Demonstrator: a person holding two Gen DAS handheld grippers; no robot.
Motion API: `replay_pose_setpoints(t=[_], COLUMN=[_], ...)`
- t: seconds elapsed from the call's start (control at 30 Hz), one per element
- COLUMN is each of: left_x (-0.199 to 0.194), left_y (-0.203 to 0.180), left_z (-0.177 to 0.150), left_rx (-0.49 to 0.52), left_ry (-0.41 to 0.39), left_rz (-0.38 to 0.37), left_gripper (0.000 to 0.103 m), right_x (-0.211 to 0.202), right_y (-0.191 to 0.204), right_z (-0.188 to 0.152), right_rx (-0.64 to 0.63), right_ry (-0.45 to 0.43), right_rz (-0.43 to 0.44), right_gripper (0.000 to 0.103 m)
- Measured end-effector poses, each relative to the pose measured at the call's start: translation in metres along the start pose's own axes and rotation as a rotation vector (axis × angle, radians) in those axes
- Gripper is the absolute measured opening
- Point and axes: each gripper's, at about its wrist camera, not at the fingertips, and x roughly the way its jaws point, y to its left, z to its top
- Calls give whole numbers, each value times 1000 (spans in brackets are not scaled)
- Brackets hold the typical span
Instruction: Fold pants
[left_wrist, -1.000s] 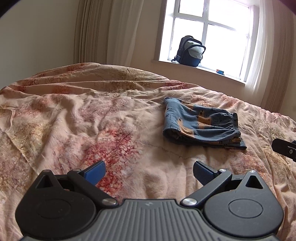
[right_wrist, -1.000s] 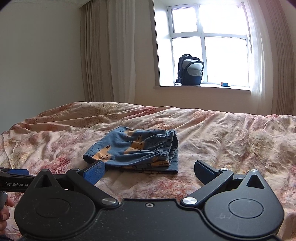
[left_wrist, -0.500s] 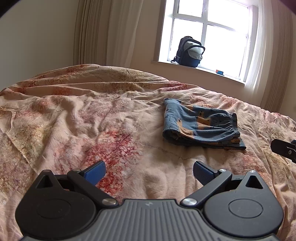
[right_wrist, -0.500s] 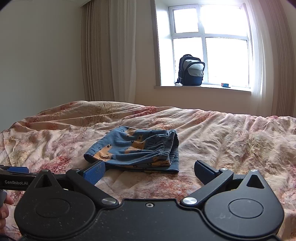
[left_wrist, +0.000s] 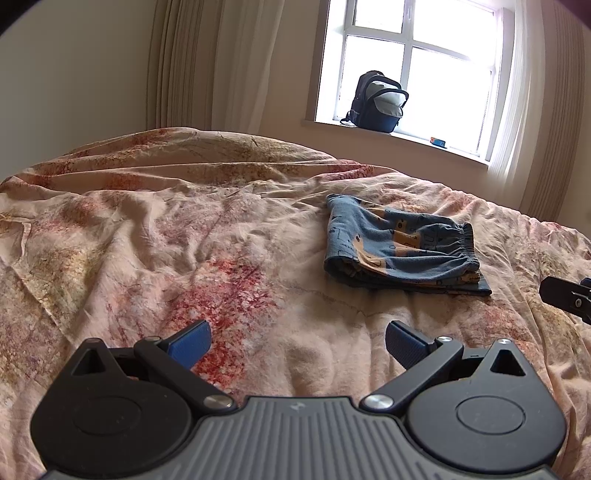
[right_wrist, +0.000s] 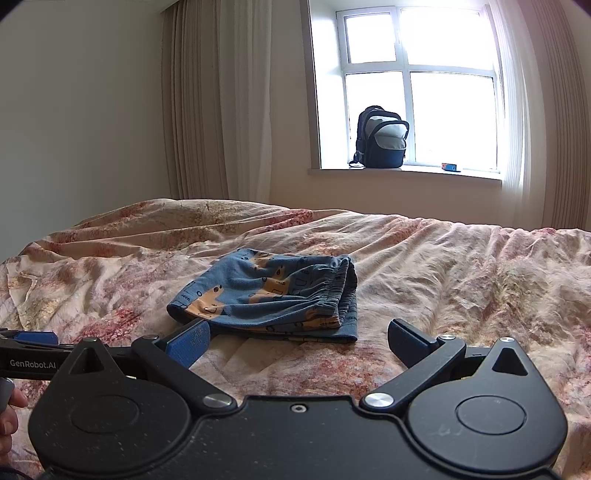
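Note:
Blue pants (left_wrist: 400, 251) with an orange print lie folded into a small flat bundle on the bed, elastic waistband at the right end. My left gripper (left_wrist: 297, 345) hovers open over the bedspread, well short of the bundle and to its left. My right gripper (right_wrist: 299, 345) is open too, just in front of the pants (right_wrist: 269, 299), holding nothing. The tip of the right tool shows at the right edge of the left wrist view. The left tool (right_wrist: 29, 350) and a hand (right_wrist: 9, 417) show at the left edge of the right wrist view.
A wrinkled pink floral bedspread (left_wrist: 184, 258) covers the whole bed (right_wrist: 461, 280). A dark backpack (left_wrist: 378, 101) and a small blue object (left_wrist: 438, 141) sit on the windowsill behind. Curtains hang on both sides of the window.
Both grippers have drifted back slightly from the pants and tilted up a little. The pants have not moved and both grippers stay open.

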Motion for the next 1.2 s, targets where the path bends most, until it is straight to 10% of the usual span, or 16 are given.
replay_pose_setpoints(t=[1.2], left_x=[-1], left_y=[1], left_z=[2], left_rx=[0], left_ry=[9], left_rz=[46], left_gripper=[103], right_x=[0], right_y=[1], right_z=[0], right_rx=[-1], right_ry=[1], right_rz=[-1], right_gripper=[102])
